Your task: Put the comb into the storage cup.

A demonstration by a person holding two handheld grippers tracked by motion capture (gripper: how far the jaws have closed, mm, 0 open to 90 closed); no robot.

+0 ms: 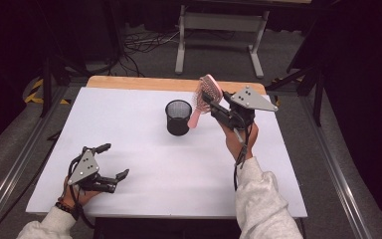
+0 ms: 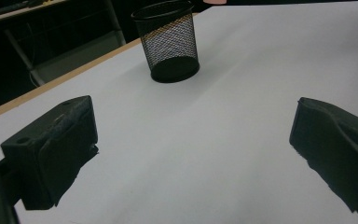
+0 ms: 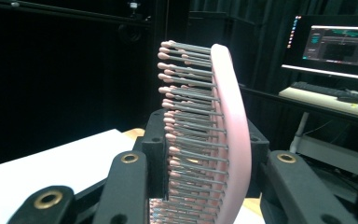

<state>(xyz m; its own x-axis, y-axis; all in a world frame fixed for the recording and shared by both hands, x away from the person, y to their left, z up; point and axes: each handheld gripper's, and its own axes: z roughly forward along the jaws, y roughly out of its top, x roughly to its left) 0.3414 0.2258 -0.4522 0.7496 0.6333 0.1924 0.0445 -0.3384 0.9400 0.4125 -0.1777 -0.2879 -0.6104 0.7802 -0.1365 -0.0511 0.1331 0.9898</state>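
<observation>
My right gripper (image 1: 210,103) is lifted above the table's far right part, shut on a pink hairbrush (image 1: 208,91). The brush's handle slants down toward a black mesh cup (image 1: 178,117) and ends just beside its rim. The right gripper view has the brush (image 3: 223,126) upright between the jaws, its grey bristles pointing left. My left gripper (image 1: 115,160) rests open near the front left of the white table (image 1: 154,164), with nothing between its fingers. From the left gripper view, the jaws (image 2: 191,154) stand wide apart and the mesh cup (image 2: 170,42) stands farther off.
A grey desk frame (image 1: 219,22) and loose cables (image 1: 139,45) lie on the floor beyond the table. A lit monitor (image 3: 340,44) and a keyboard (image 3: 331,91) sit on a desk in the background. Dark stands flank both sides.
</observation>
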